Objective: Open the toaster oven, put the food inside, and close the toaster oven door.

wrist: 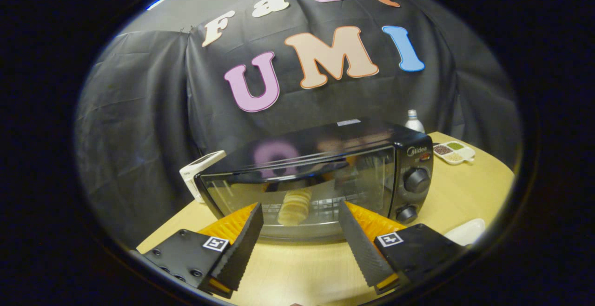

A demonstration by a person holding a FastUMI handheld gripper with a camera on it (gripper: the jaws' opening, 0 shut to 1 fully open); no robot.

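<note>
Gripper view: black glass-fronted toaster oven door closed, pale ridged food inside; fingers wide apart, empty. Task seemingly complete.

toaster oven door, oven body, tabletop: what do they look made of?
Toaster oven door: looks like clear glass, since the food and rack show through and reflections lie on it. Toaster oven body: glossy black, probably painted metal; it mirrors the wall. Table: pale wood-grain, likely laminate. The gripper is open, holding nothing.
</note>
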